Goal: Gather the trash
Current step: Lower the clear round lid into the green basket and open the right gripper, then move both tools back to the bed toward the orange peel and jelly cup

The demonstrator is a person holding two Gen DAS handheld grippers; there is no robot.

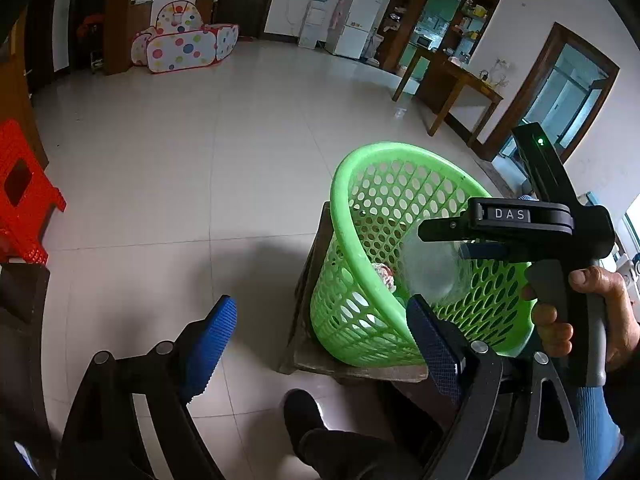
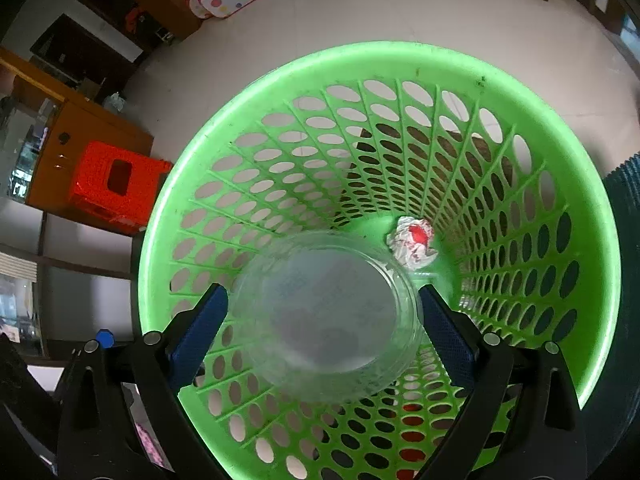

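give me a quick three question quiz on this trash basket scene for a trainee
1. True or false: the left gripper is holding a piece of trash.
2. What lies at the bottom of the green basket? A) a crumpled paper ball B) a banana peel C) a tin can
3. What is between the fingers of the right gripper?

Key:
1. False: its fingers stand wide apart with nothing between them.
2. A: the crumpled paper ball, white with a red mark.
3. A clear plastic cup, held over the basket's opening.

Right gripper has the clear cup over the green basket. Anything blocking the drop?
Nothing visible. The clear cup sits over the green basket, whose mouth is open; only a crumpled wrapper lies at the bottom, off to one side.
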